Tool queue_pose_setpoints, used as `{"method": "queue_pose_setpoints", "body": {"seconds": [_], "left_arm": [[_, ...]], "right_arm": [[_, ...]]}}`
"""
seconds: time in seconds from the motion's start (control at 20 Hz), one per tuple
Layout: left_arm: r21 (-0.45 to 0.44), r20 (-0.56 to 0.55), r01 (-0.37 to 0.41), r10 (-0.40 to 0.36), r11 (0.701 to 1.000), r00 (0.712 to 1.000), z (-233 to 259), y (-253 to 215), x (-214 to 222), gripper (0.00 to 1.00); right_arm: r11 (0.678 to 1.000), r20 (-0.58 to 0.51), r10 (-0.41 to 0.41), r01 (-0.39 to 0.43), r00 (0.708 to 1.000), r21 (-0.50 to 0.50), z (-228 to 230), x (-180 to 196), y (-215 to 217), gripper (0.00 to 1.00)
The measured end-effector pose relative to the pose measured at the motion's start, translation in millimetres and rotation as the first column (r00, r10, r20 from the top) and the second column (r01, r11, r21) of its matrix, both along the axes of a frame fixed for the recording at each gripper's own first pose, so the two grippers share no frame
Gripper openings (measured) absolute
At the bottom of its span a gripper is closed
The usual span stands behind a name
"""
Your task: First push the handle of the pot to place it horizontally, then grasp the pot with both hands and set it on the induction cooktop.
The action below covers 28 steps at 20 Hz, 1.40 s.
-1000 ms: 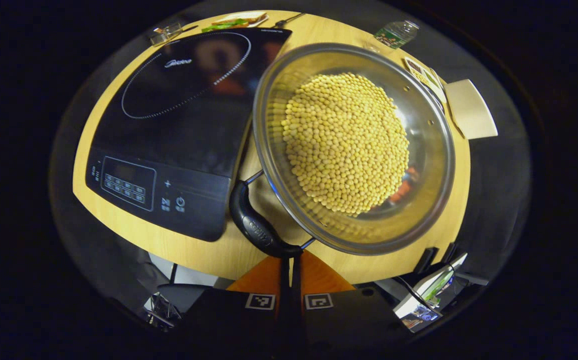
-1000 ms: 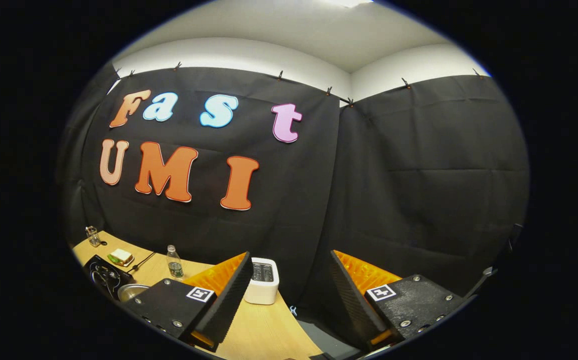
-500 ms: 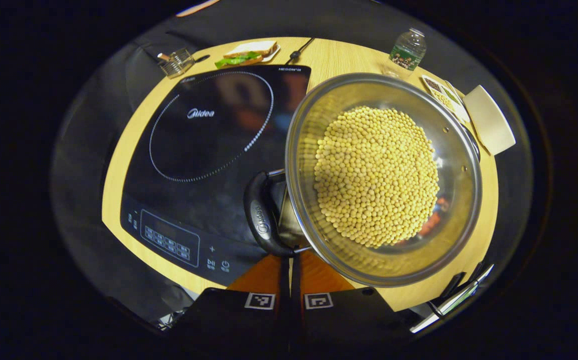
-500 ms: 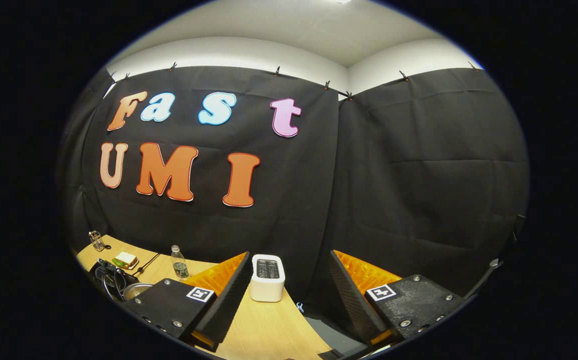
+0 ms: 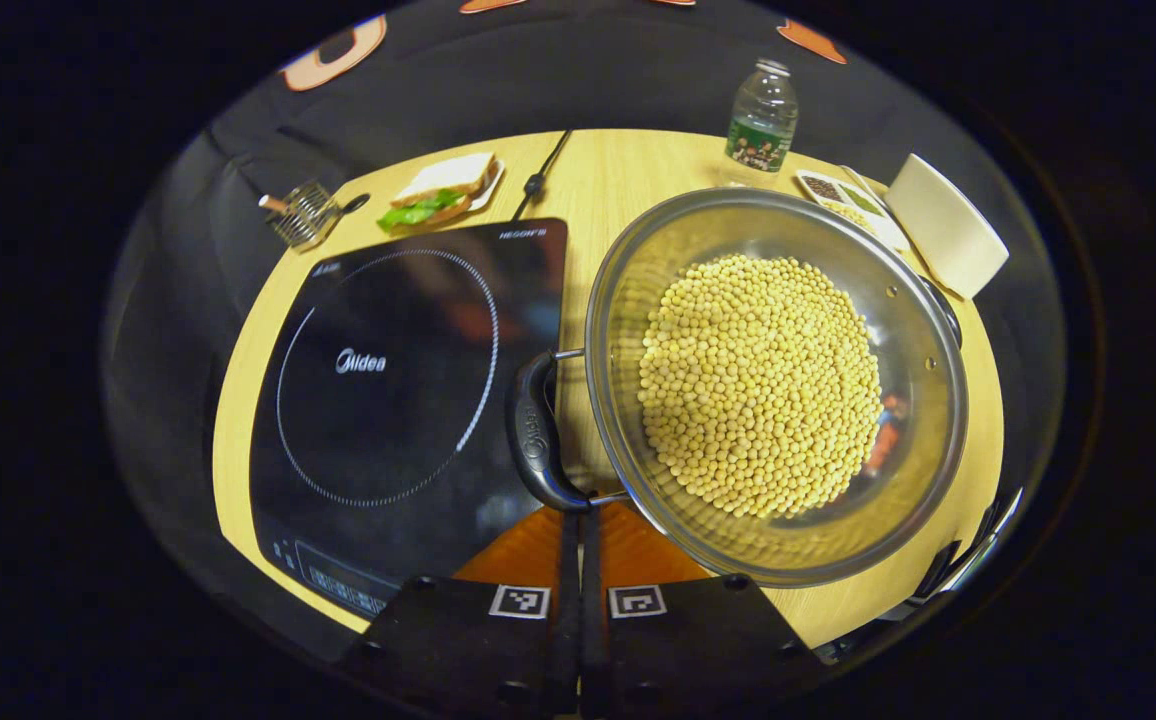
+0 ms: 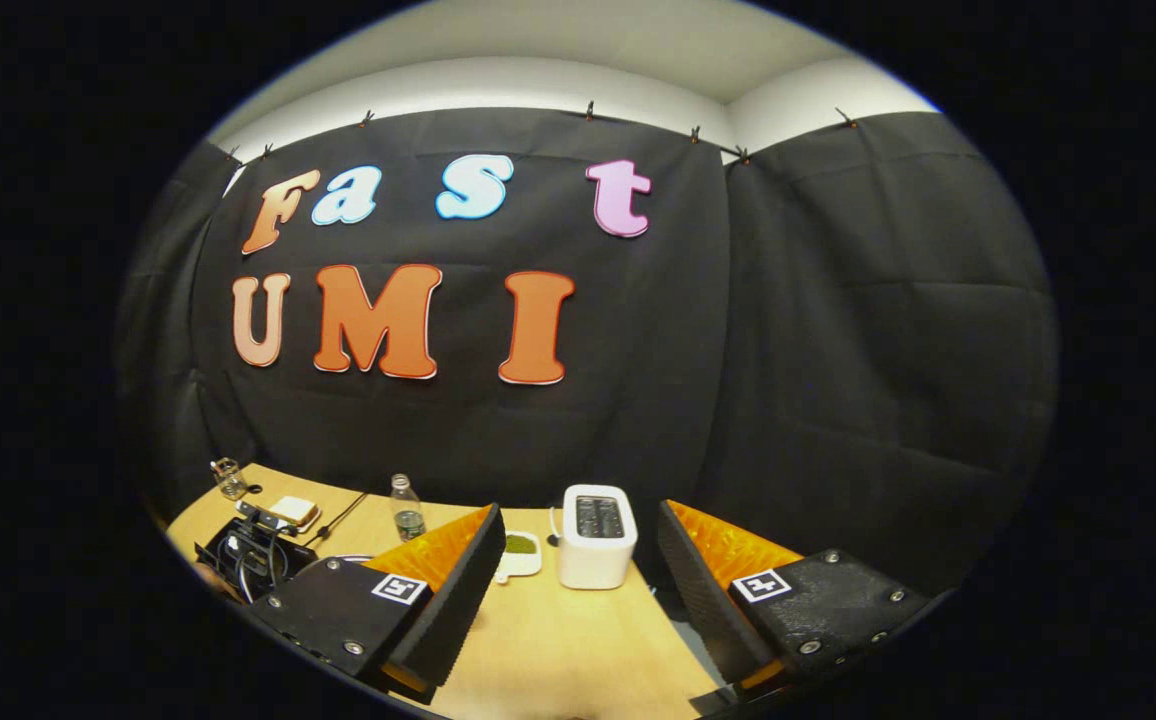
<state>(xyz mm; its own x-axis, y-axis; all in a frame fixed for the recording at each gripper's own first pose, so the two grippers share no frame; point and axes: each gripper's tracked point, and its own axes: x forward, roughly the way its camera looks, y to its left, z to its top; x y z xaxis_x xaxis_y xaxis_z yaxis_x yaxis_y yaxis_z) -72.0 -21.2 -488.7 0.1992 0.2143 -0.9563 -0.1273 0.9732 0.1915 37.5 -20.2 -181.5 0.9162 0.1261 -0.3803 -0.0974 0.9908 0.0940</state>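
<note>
The pot (image 5: 776, 385), a steel bowl full of pale yellow beans (image 5: 760, 385), sits on the table (image 5: 618, 185) toward its right side, touching or just beside the right edge of the cooktop (image 5: 388, 400), not yet on it. In the left gripper view the left gripper (image 5: 581, 520) has its fingers pressed together, with no gap between them, and their tips touch the near end of the black handle (image 5: 536, 432) where its wire bracket meets the pot's rim. They hold nothing. The handle stands out from the pot's left side over the gap between pot and cooktop. This looks like the first step, the push that lays the handle flat, and it appears close to done, though whether the handle is fully level cannot be told. The right gripper (image 6: 578, 560) is raised well above the table at its right end, fingers wide apart, aimed at the booth wall with a toaster (image 6: 596, 535) showing between them. Next, the left fingers need to part and close on this handle, while the right gripper comes down to the pot's far side, where a second handle (image 5: 943, 310) barely shows at the rim. The load of loose beans calls for a level lift onto the cooktop's ring.
</note>
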Motion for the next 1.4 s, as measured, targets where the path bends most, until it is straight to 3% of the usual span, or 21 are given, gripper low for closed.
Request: {"method": "queue_pose_setpoints", "body": {"seconds": [0.2,0.45,0.8,1.0,1.05,1.1,1.25,1.4], "left_arm": [[-0.003,0.055,0.096,-0.095,0.995,0.994,8.3,11.9,31.3,0.08],[-0.041,0.095,0.177,-0.172,0.983,0.98,22.7,25.5,56.8,0.08],[-0.075,0.145,0.184,-0.171,0.98,0.975,57.1,27.4,55.1,0.08],[-0.107,0.235,0.183,-0.154,0.977,0.96,84.9,28.4,77.7,0.14],[-0.133,0.237,0.168,-0.133,0.977,0.962,88.7,28.9,82.6,0.29],[-0.153,0.241,0.149,-0.109,0.977,0.964,88.3,32.5,88.5,0.38],[-0.168,0.229,0.116,-0.076,0.979,0.971,74.0,41.3,96.6,0.87],[-0.203,0.199,0.109,-0.068,0.973,0.978,54.1,28.0,101.3,0.89]], "right_arm": [[0.996,-0.138,0.074,-0.067,0.988,0.051,-53.2,12.8,41.6,0.95],[0.988,-0.324,0.143,-0.118,0.935,0.098,-126.6,16.3,89.5,0.96],[0.985,-0.517,0.169,-0.127,0.839,0.117,-212.8,14.8,121.2,0.96],[0.983,-0.589,0.185,-0.137,0.787,0.125,-246.7,11.0,136.9,0.94],[0.981,-0.6,0.192,-0.145,0.776,0.126,-253.9,10.4,141.6,0.94],[0.981,-0.609,0.196,-0.155,0.769,0.121,-260.2,11.5,145.3,0.93],[0.979,-0.633,0.199,-0.179,0.748,0.095,-278.1,14.9,152.7,0.93],[0.979,-0.661,0.189,-0.187,0.726,0.075,-296.4,18.3,156.2,0.93]]}}
